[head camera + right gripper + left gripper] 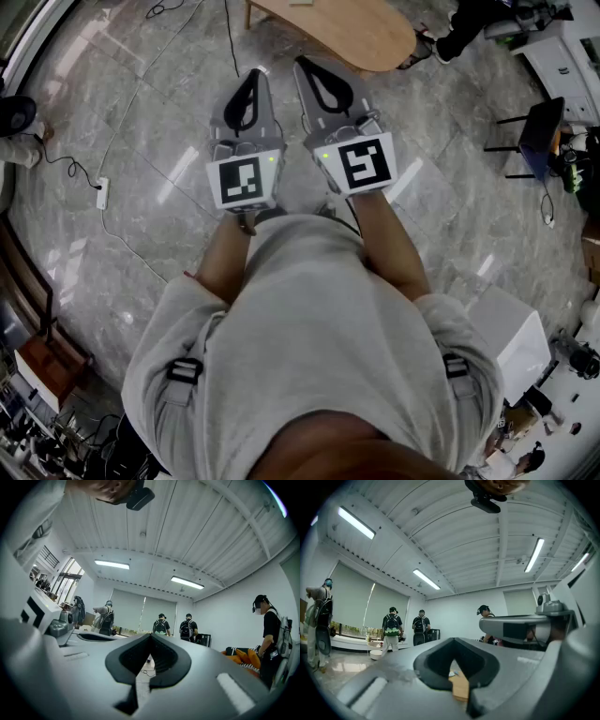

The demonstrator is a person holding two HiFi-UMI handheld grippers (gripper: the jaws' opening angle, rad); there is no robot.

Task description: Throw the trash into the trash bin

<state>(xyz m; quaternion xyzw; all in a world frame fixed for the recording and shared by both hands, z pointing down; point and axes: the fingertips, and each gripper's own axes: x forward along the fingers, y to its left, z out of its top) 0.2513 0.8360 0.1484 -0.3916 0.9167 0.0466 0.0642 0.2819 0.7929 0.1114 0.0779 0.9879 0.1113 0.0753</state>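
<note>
1. The left gripper point(253, 80) and the right gripper point(309, 67) are held side by side in front of the person's chest. They are close together but not touching, and both point forward and a little above level.
2. The left jaws are closed, tips meeting, and the hollow between their pads holds nothing. The right jaws are also closed and empty. Neither gripper carries any trash.
3. The wooden tabletop point(356, 33) lies straight ahead of both grippers, across a strip of bare floor point(141, 141). In the head view its near edge is closer to the right gripper's tips than to the left's.
4. In the left gripper view, a small pale scrap point(451, 673) shows on that tabletop through the hollow of the left jaws. It may be the trash, but it is too small to be sure, and its long axis cannot be read.
5. No trash bin can be picked out for certain. A white box point(511, 328) stands on the floor at the person's right side, behind the jaws rather than ahead of them. Whether it is the bin I cannot tell.
6. My judgement is that the pickup has not begun. The next move depends on going forward to the tabletop and opening one pair of jaws. The right gripper is slightly nearer the tabletop, while the left is the one lined up on the scrap.
</note>
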